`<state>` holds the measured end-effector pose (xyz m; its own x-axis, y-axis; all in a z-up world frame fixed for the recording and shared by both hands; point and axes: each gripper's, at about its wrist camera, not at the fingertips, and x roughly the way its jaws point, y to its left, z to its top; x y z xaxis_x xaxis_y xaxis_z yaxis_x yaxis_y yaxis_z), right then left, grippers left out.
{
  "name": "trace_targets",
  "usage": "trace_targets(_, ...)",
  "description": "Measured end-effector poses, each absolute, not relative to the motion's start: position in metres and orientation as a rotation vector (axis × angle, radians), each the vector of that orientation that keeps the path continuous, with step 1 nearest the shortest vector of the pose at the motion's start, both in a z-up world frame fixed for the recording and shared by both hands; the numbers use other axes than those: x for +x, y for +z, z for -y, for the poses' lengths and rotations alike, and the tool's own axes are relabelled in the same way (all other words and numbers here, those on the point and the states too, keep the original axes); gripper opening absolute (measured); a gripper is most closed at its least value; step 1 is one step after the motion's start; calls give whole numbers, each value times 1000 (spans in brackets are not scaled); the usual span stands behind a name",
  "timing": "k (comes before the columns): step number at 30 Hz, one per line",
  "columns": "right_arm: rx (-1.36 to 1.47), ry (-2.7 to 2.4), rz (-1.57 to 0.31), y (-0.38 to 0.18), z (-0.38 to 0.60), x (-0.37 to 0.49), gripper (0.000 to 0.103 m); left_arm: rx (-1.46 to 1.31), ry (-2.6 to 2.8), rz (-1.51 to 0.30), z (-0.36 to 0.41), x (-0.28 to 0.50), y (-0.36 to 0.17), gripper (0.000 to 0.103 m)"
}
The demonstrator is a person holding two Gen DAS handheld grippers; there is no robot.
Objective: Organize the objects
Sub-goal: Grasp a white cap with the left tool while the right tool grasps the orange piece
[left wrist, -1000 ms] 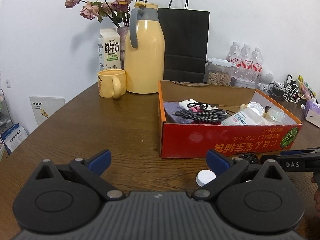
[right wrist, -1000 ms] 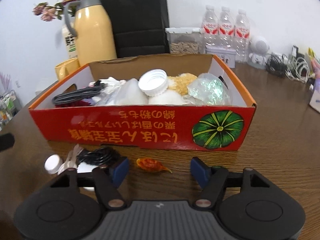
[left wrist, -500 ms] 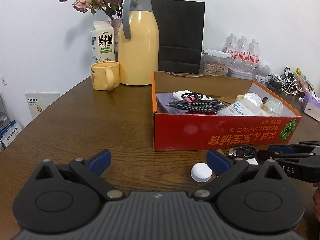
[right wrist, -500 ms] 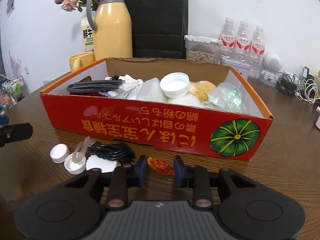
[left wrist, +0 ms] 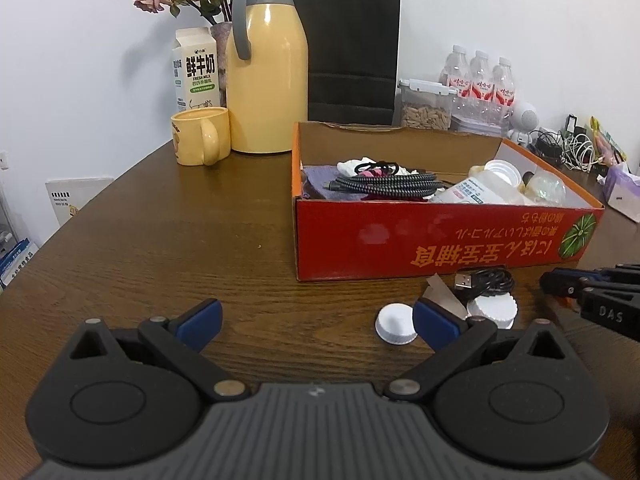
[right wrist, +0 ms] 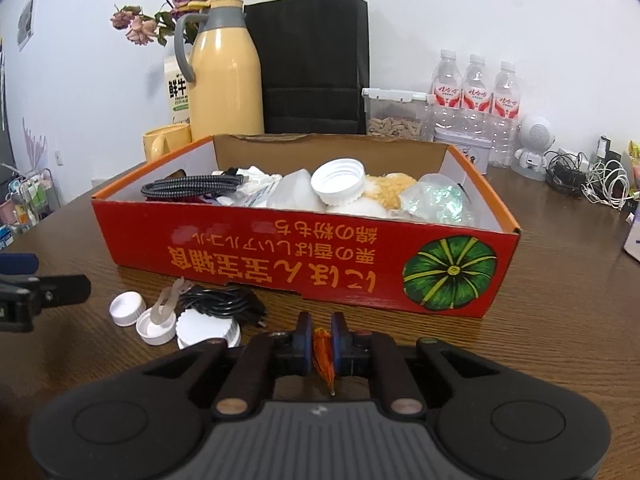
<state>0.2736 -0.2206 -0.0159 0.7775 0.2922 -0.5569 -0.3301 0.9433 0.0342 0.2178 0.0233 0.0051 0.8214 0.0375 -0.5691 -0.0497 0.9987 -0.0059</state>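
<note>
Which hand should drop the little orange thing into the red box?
Right. The right gripper has just closed its jaws on the orange wrapper, directly in front of the red box. The left gripper is open and holds nothing.

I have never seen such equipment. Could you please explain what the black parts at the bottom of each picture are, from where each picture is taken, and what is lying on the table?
These are no robot arms: a person holds a hand-held two-finger gripper in each hand, with a camera on each that looks forward along its fingers. The black shapes at the bottom are the gripper itself.

One picture looks out from the left gripper. Its blue-padded jaws stand wide open and hold nothing.

The other looks out from the right gripper. Its jaws have just been closing and now pinch a small orange crinkled wrapper.

On the brown wooden table stands a red cardboard box, filled with cables, a bottle and bags. In front of it lie white plastic bottle caps and a coiled black cable.
</note>
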Motion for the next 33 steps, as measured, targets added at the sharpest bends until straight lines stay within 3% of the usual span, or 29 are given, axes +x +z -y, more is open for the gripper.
trace_targets(16, -12, 339, -540, -12, 240, 259, 9, 58, -34, -661, 3, 230, -10, 103)
trace_targets(18, -15, 342, -539, -12, 239, 259, 9, 57, -42, -664, 5, 233, -11, 95)
trace_targets(22, -21, 350, -536, -12, 238, 257, 9, 40, -58, -689, 5, 240, -15, 64)
trace_targets(24, -24, 353, -536, -12, 237, 257, 9, 33, -71, -680, 5, 239, -15, 55)
trace_targets(26, -26, 355, -536, -12, 236, 257, 9, 27, -92, -671, 5, 238, -14, 31)
trace_targets(33, -30, 357, -530, -12, 235, 256, 9, 30, -113, -627, 8, 231, -11, 28)
